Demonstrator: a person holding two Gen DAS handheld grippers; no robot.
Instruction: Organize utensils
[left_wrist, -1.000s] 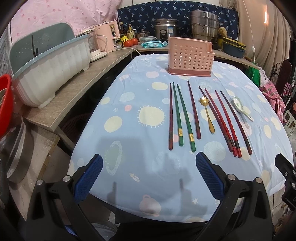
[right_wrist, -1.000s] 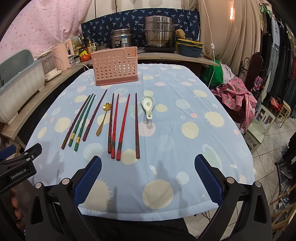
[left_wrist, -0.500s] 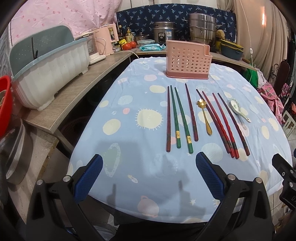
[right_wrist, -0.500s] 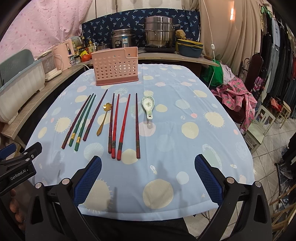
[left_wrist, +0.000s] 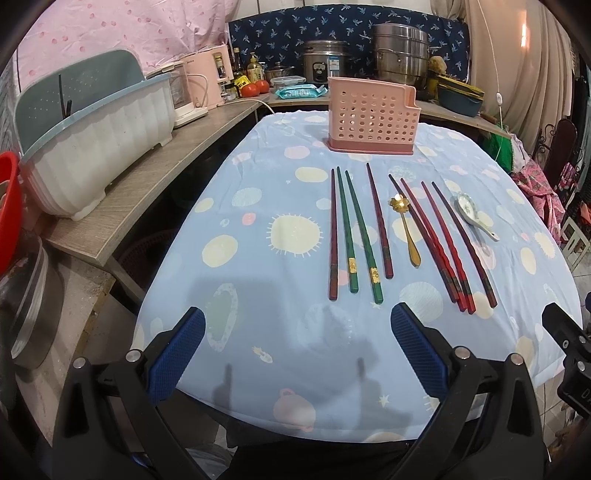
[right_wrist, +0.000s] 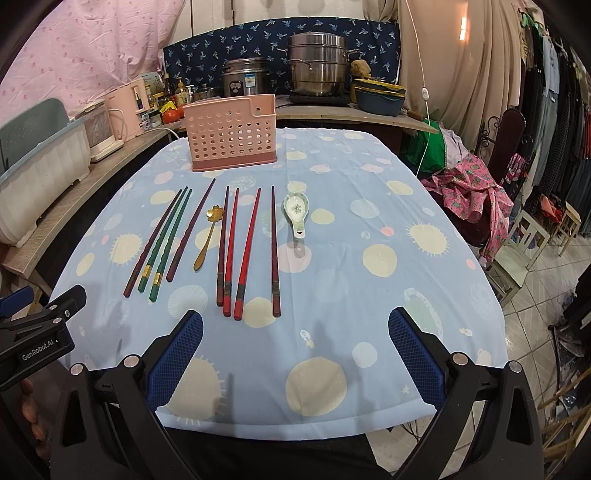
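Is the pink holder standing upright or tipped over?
Upright. The pink holder stands on its base on the tablecloth, opening upward.

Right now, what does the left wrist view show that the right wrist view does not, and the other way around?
Only the left wrist view shows the red basin and the wipes packet. Only the right wrist view shows hanging clothes and the white stool. Both show the pink holder, the chopsticks, the gold spoon, the ceramic spoon, and an open, empty claw: left claw, right claw.

The right tongs (right_wrist: 295, 350) are hovering wide apart above the worktop (right_wrist: 388, 295). Chopsticks (right_wrist: 236, 251) are lying just ahead. A pink holder (right_wrist: 232, 133) is standing beyond them.
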